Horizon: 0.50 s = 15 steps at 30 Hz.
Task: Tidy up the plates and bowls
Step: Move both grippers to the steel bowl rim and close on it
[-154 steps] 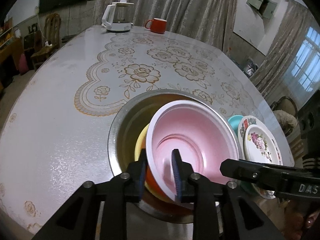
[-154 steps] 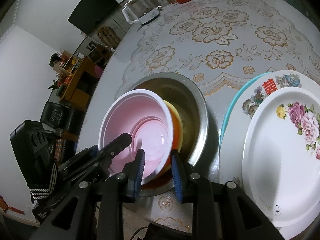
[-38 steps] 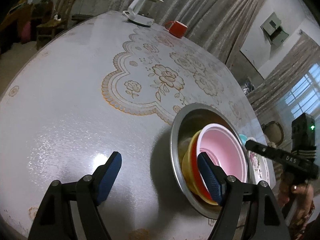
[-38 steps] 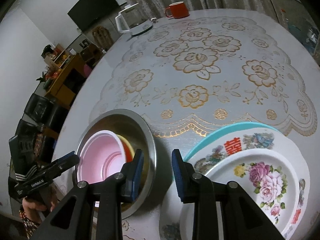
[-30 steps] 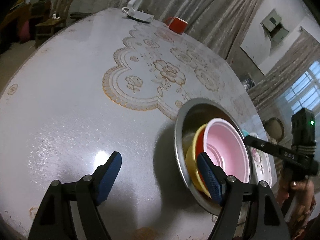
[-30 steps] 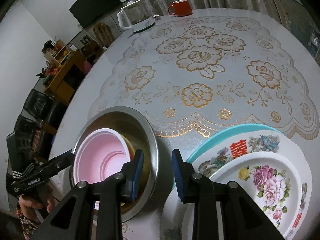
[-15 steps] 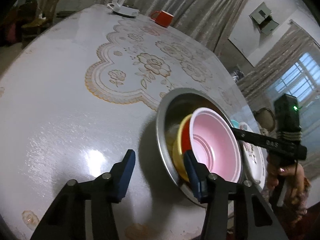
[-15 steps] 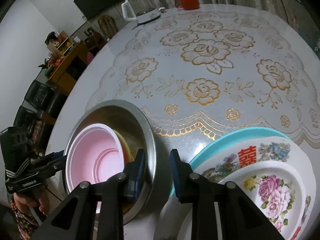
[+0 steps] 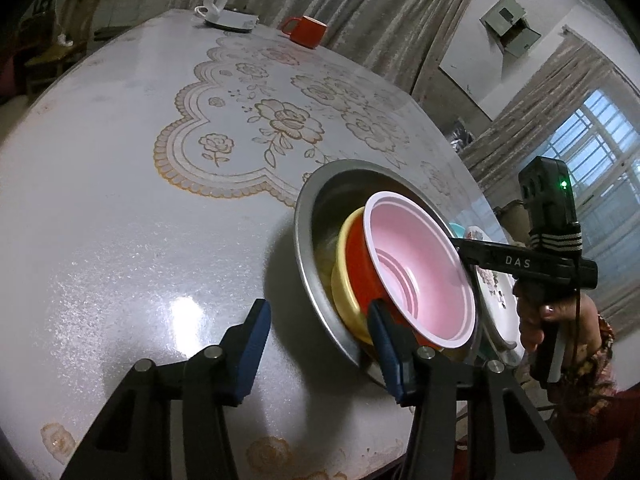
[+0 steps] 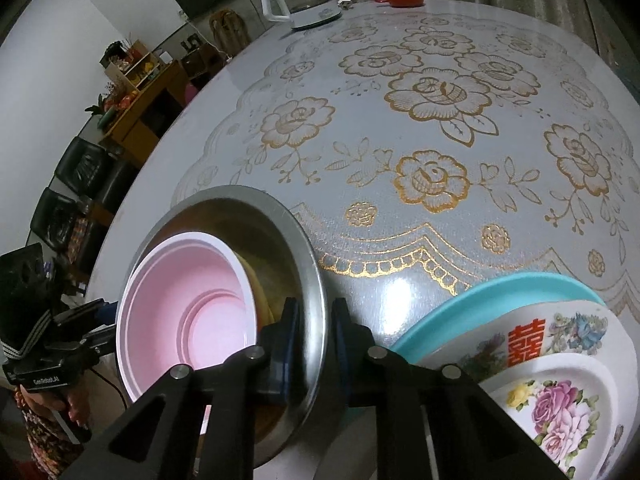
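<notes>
A steel basin [image 9: 304, 208] stands near the table's front edge. Nested in it, tilted, are a pink bowl [image 9: 420, 264], a red bowl [image 9: 356, 256] and a yellow bowl [image 9: 344, 280]. My left gripper [image 9: 318, 340] is open and straddles the basin's near rim, one finger inside by the yellow bowl and one outside over the table. My right gripper [image 10: 314, 336] straddles the opposite rim of the basin [image 10: 224, 196]; its jaws are closing and the pads sit against the rim. Right of it lies a stack: a floral plate [image 10: 560, 400] on a red-character plate [image 10: 520, 340] on a teal plate [image 10: 480, 292].
A white kettle [image 9: 232, 4] and a red mug [image 9: 306, 32] stand at the table's far side. A lace-patterned cloth [image 10: 432, 92] covers the table. A hand holds each gripper's handle at the table's front edge.
The left jaws have narrowed and moved in over the basin's rim. The right gripper has sunk onto the opposite rim and its jaws have drawn together on it. The bowls have not moved.
</notes>
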{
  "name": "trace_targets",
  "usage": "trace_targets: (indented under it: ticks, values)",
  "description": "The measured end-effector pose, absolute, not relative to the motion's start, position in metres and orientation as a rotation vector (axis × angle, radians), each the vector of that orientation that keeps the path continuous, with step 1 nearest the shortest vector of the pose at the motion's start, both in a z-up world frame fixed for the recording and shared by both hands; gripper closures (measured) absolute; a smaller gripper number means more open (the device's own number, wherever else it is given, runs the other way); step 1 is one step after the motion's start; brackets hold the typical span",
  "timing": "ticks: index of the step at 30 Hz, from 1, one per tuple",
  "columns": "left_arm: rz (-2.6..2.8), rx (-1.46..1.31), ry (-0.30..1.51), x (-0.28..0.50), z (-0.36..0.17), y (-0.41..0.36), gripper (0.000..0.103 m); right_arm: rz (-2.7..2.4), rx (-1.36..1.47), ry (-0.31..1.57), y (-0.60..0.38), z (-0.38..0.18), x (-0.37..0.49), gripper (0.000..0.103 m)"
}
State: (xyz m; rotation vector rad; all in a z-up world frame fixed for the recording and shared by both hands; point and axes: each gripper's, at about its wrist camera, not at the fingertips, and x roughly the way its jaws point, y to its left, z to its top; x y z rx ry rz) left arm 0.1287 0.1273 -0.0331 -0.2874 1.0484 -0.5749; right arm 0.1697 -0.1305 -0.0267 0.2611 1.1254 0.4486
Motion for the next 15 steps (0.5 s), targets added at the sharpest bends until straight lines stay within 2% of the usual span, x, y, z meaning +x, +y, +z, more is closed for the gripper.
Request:
trace_targets:
  ticks: [8,12,15]
  values:
    - [-0.610,-0.177,1.057,0.119,-0.022,0.122,0.054,0.500,0.248,1.149,-0.131,-0.026,0.166,0.088]
    - [-0.615,-0.210,1.069,0.124,-0.028,0.122,0.056,0.506,0.260,1.155,-0.132,-0.027,0.165,0.090]
    - [-0.633,-0.249,1.046,0.125,-0.029,0.121,0.067,0.487,0.233,1.137,-0.128,-0.026,0.164,0.090]
